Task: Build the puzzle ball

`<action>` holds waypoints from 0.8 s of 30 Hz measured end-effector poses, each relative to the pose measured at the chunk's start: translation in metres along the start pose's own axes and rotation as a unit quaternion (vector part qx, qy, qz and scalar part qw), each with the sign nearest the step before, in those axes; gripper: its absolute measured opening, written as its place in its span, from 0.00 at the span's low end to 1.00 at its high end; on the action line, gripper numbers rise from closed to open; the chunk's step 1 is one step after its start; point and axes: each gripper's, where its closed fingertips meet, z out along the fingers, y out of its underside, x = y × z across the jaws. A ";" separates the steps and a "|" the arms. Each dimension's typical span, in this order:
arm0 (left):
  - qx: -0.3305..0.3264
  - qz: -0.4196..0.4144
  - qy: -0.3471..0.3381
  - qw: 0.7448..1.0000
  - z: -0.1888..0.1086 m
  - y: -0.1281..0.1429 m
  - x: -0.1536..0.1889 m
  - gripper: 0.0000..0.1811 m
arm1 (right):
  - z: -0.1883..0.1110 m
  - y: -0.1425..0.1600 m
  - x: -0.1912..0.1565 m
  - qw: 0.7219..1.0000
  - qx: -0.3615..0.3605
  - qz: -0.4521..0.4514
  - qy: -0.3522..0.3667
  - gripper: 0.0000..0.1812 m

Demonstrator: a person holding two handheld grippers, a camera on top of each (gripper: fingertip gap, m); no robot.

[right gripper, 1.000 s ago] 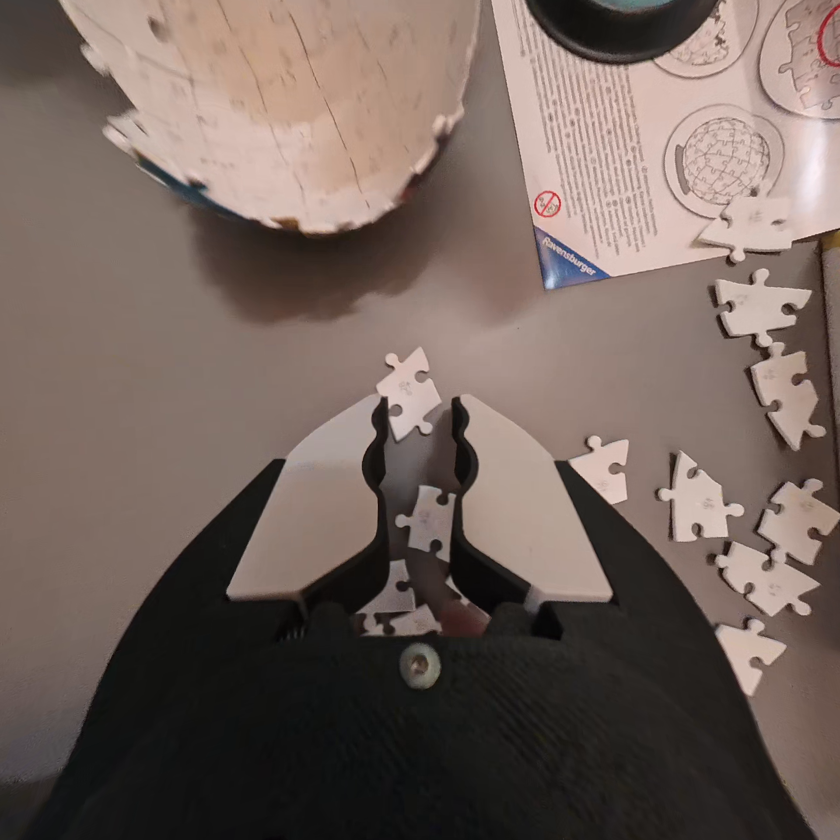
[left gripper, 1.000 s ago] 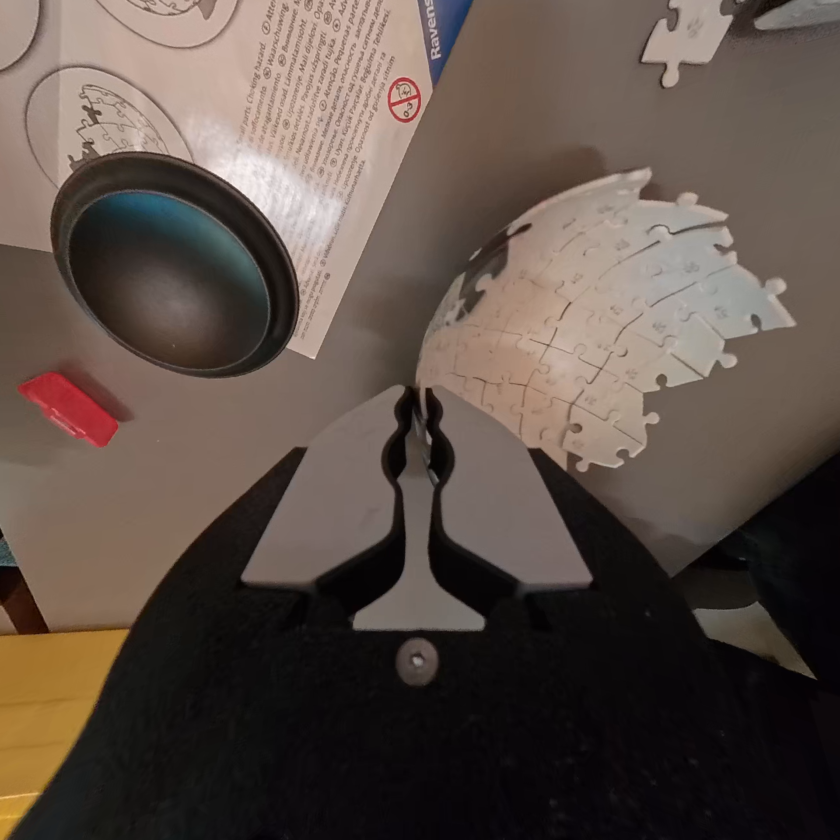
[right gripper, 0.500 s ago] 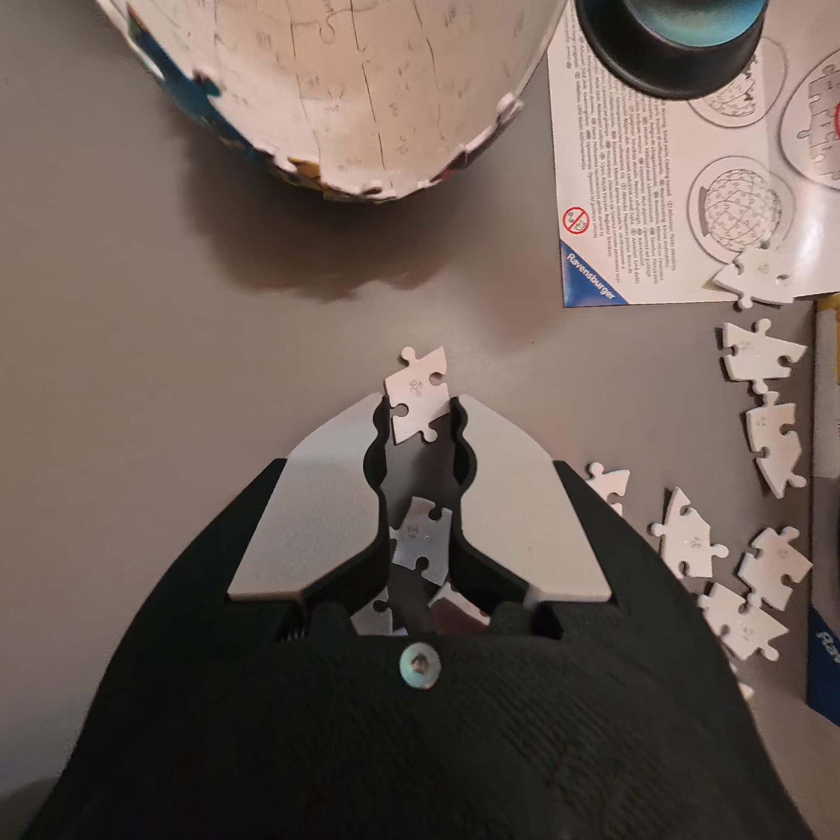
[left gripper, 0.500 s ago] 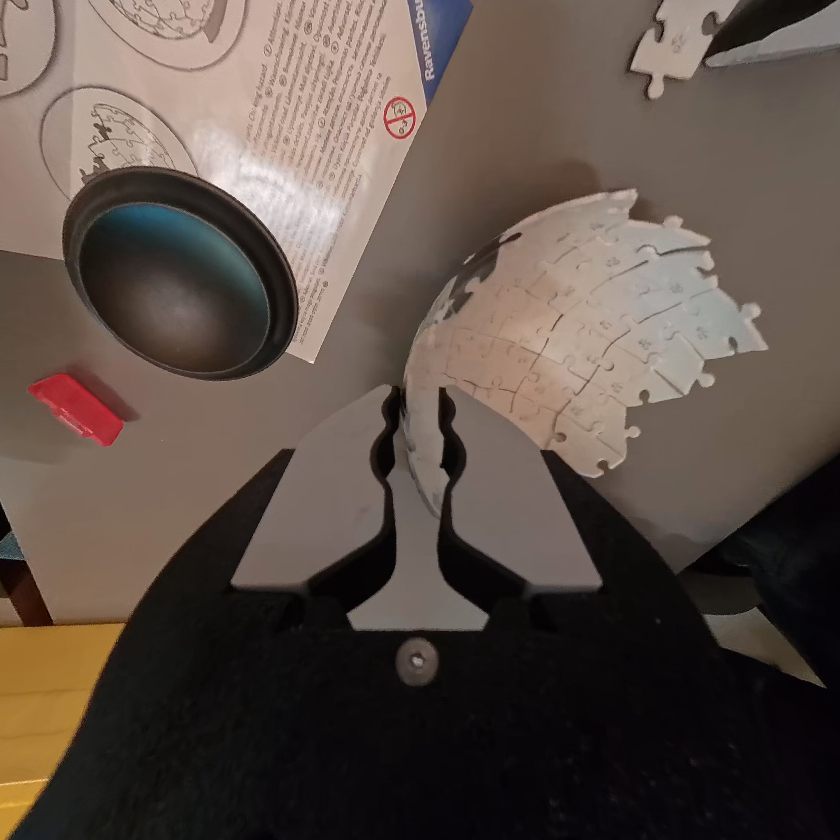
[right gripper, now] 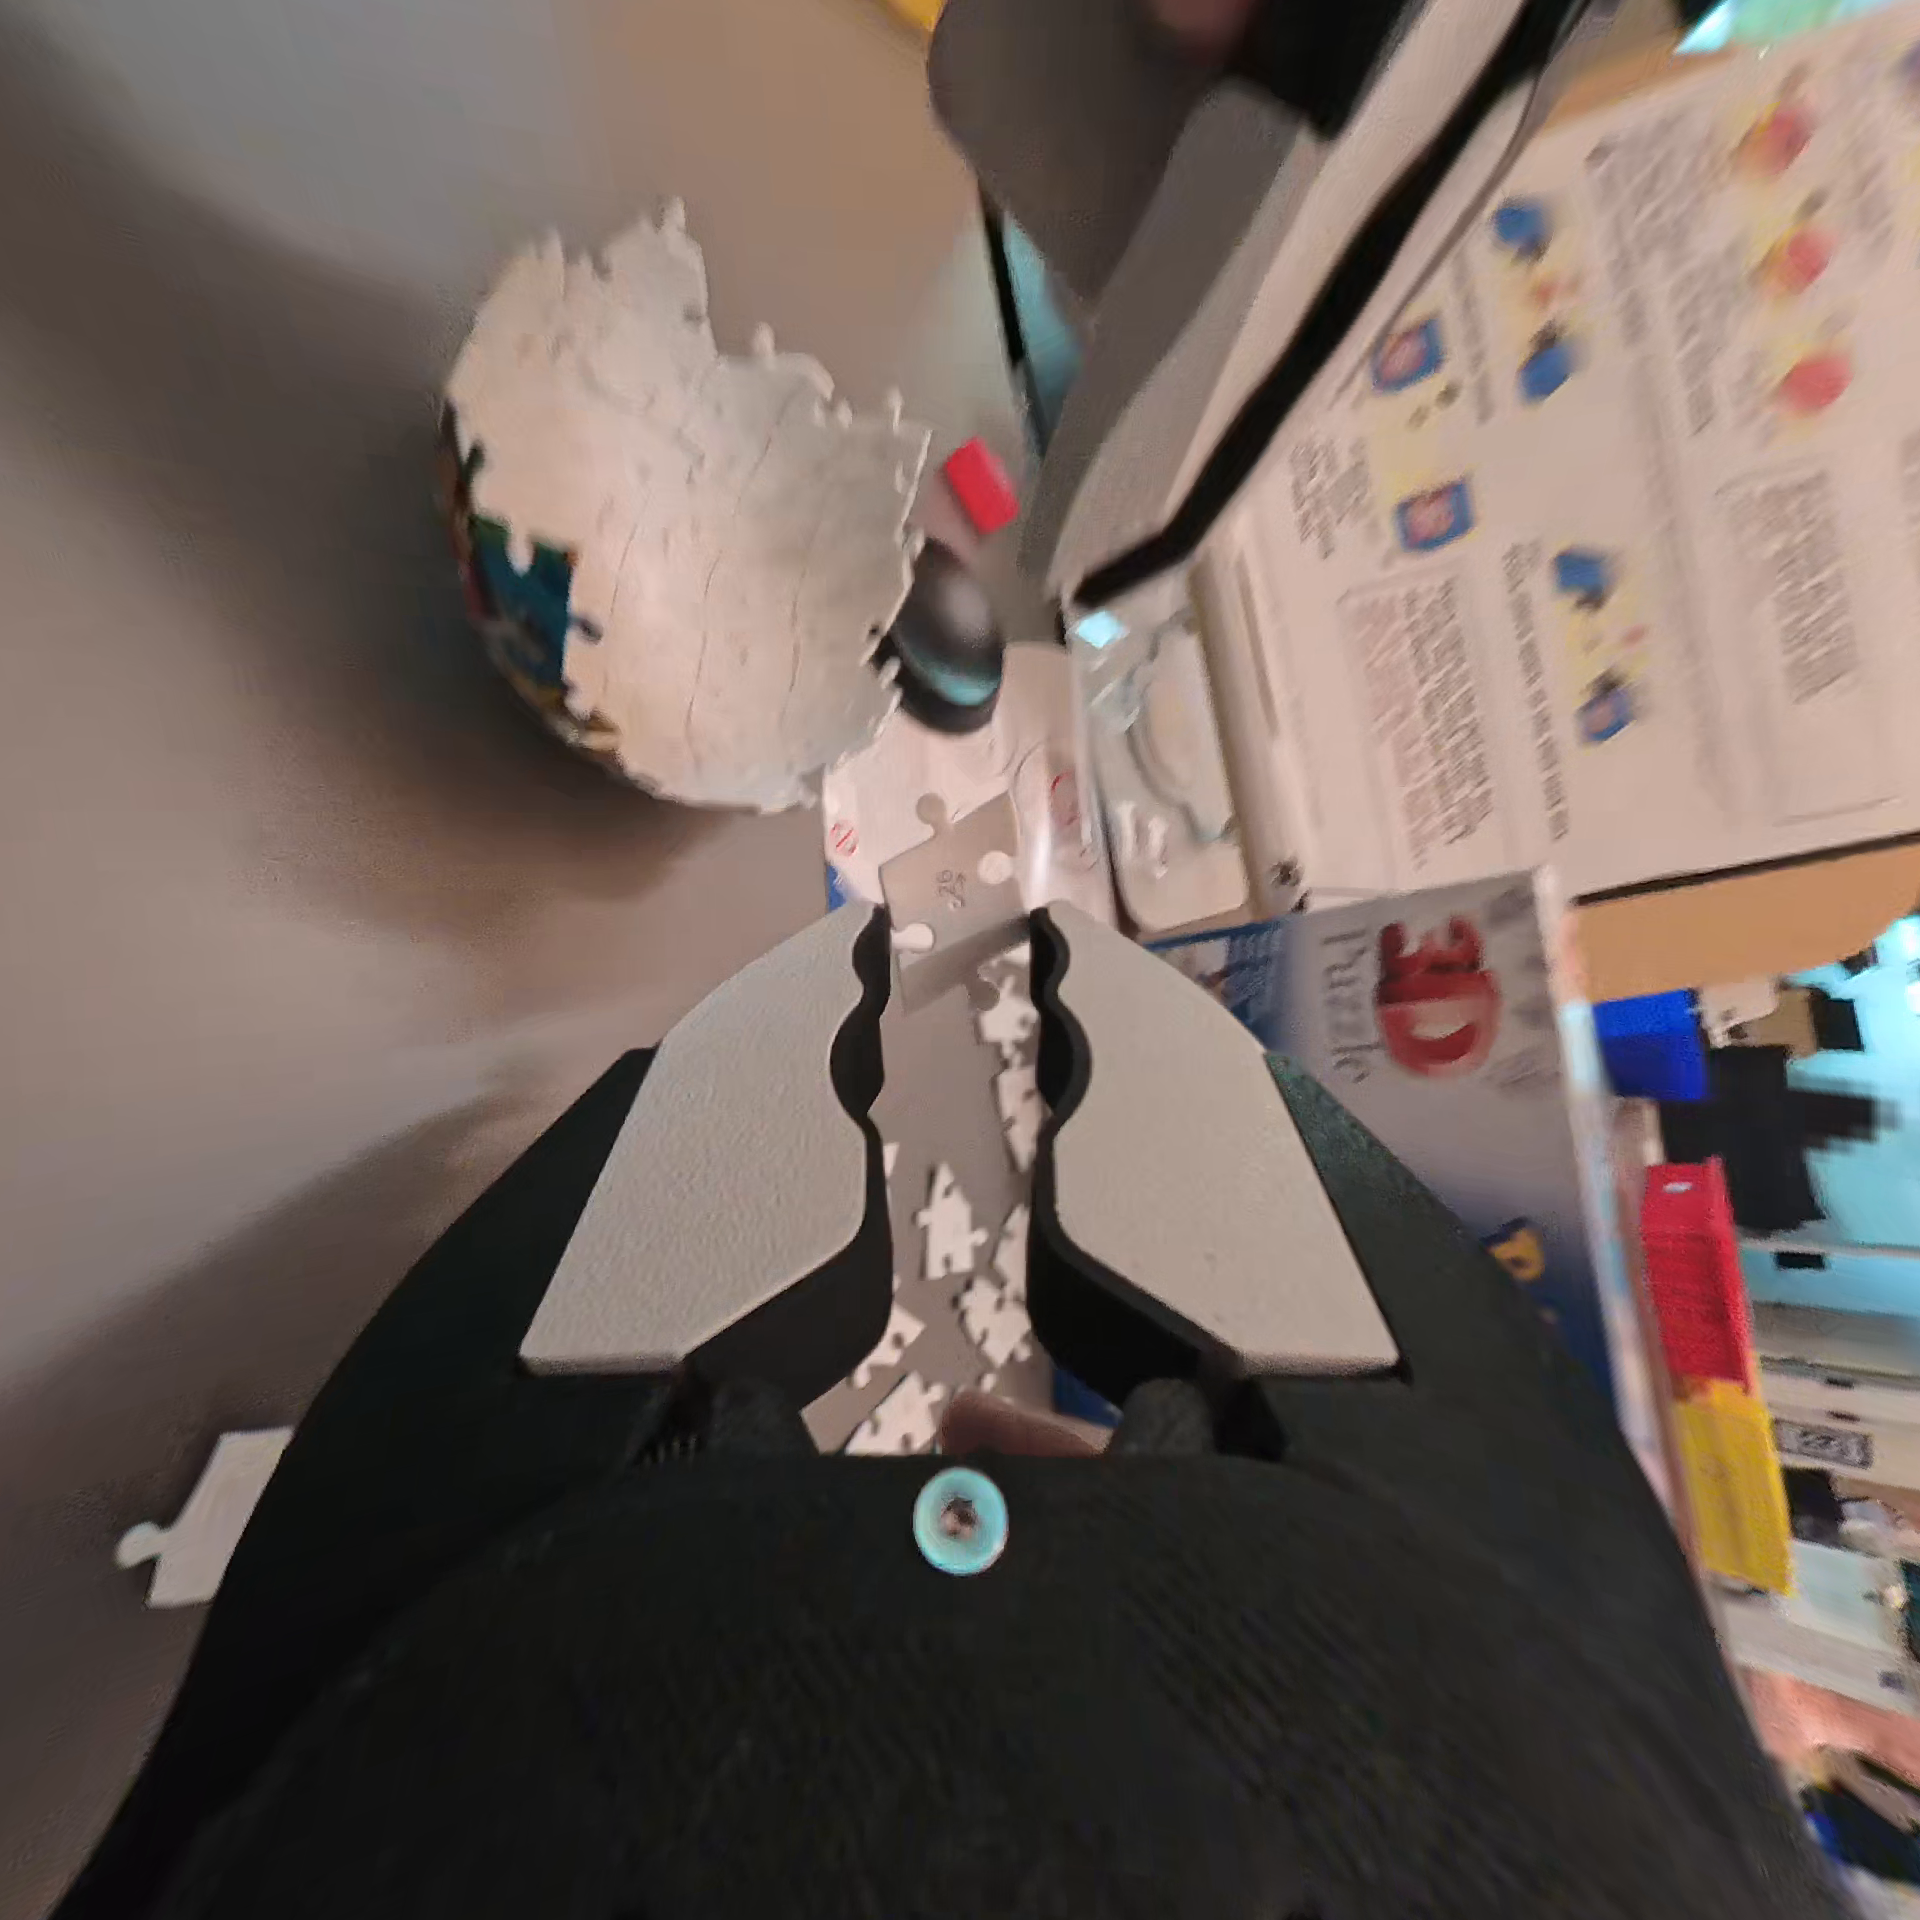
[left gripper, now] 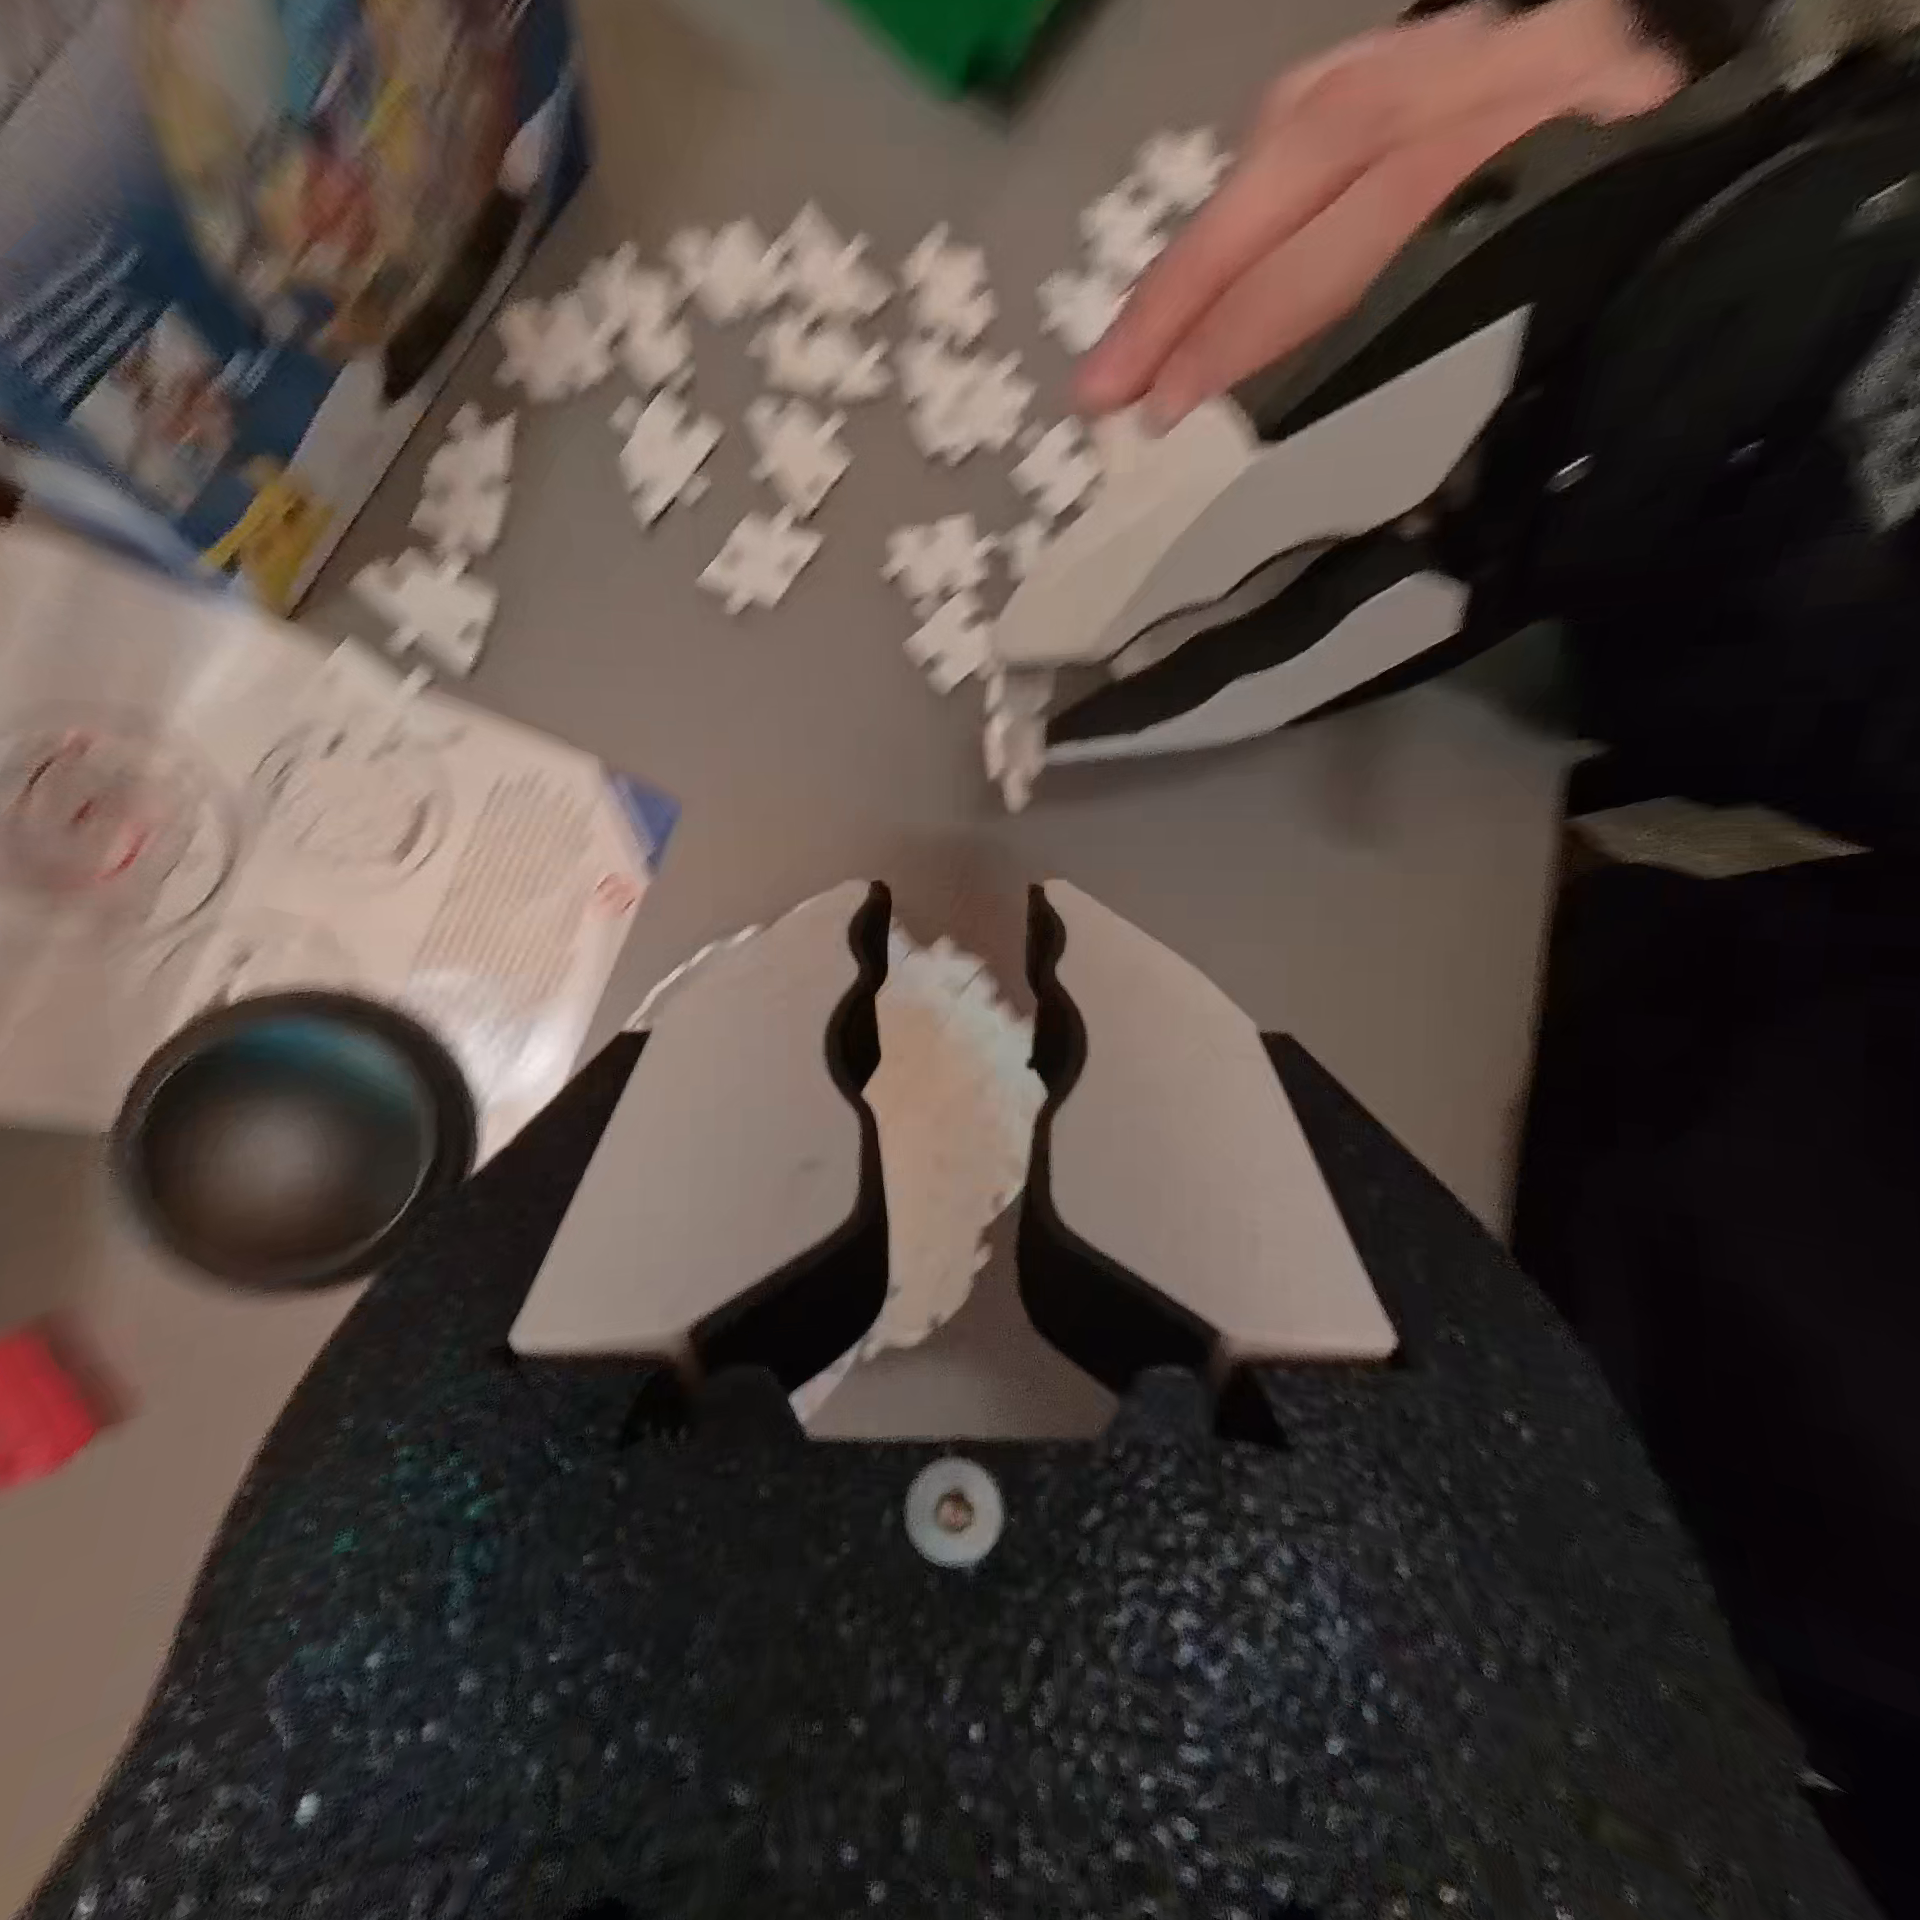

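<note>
The half-built puzzle ball (right gripper: 707, 540), a white shell with a coloured outside, rests on the grey table (right gripper: 260, 883). In the blurred left wrist view its rim (left gripper: 945, 1122) shows in the gap between my fingers. My left gripper (left gripper: 958, 904) is open over it, jaws wider than the rim. My right gripper (right gripper: 956, 925) is shut on a white puzzle piece (right gripper: 951, 894), held in the air a short way from the ball's open edge. The right gripper (left gripper: 1039, 717) and the piece (left gripper: 1013, 738) also show in the left wrist view, with a person's hand (left gripper: 1299, 208) on it.
Several loose white pieces (left gripper: 790, 343) lie on the table beyond the ball. A black round stand (left gripper: 291, 1143) sits on the instruction sheet (left gripper: 364, 779). The puzzle box (left gripper: 260, 260) stands at the far left. A red block (left gripper: 42, 1392) lies at the left. Spacing between my two grippers at the tips: around 6 cm. It is some 25 cm from my left tips to the red block (left gripper: 42, 1392). My right wrist view (right gripper: 971, 488) looks at it from another angle.
My left gripper let go of the ball's rim, opened wider and tilted up toward the loose pieces. My right gripper lifted the piece off the table and turned toward the ball.
</note>
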 end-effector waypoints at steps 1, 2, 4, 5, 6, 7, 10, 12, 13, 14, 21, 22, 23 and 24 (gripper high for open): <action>0.023 0.009 0.022 0.999 -0.001 -0.008 0.011 0.14 | -0.003 -0.011 0.004 1.000 0.013 -0.009 0.009 0.14; 0.038 0.014 0.036 0.999 -0.001 -0.013 0.019 0.13 | -0.006 -0.021 0.006 1.000 0.025 -0.016 0.009 0.14; 0.049 0.015 0.059 0.997 -0.001 -0.017 0.030 0.12 | -0.009 -0.034 0.010 0.999 0.035 -0.023 0.015 0.14; 0.048 0.014 0.063 0.997 0.000 -0.017 0.033 0.10 | -0.010 -0.040 0.011 0.999 0.041 -0.028 0.013 0.14; 0.043 0.012 0.060 0.997 0.001 -0.015 0.033 0.07 | -0.011 -0.043 0.012 0.998 0.045 -0.030 0.013 0.14; 0.037 0.012 0.056 0.998 0.001 -0.013 0.032 0.03 | -0.012 -0.046 0.014 0.998 0.047 -0.030 0.018 0.14; 0.044 0.015 0.059 0.997 -0.001 -0.012 0.034 0.02 | -0.013 -0.049 0.015 0.998 0.051 -0.025 0.013 0.14; 0.054 0.017 0.049 0.997 -0.004 -0.011 0.030 0.01 | -0.015 -0.051 0.019 0.998 0.065 -0.005 0.025 0.15; 0.067 0.016 0.040 0.997 -0.006 -0.012 0.026 0.01 | -0.017 -0.050 0.020 0.997 0.075 0.015 0.022 0.15; 0.086 0.011 0.033 0.996 -0.010 -0.014 0.022 0.01 | -0.020 -0.048 0.022 0.995 0.087 0.049 0.019 0.15; 0.223 0.029 0.021 0.974 -0.031 -0.032 0.015 0.01 | -0.022 -0.061 0.041 0.901 0.249 0.355 -0.025 0.14; 0.230 0.036 0.020 0.972 -0.031 -0.032 0.016 0.01 | -0.021 -0.060 0.046 0.889 0.257 0.378 -0.019 0.11; 0.237 0.043 0.027 0.970 -0.032 -0.033 0.018 0.01 | -0.021 -0.059 0.051 0.878 0.265 0.399 -0.014 0.10; 0.246 0.047 0.037 0.967 -0.032 -0.033 0.021 0.01 | -0.020 -0.060 0.054 0.867 0.278 0.413 -0.018 0.09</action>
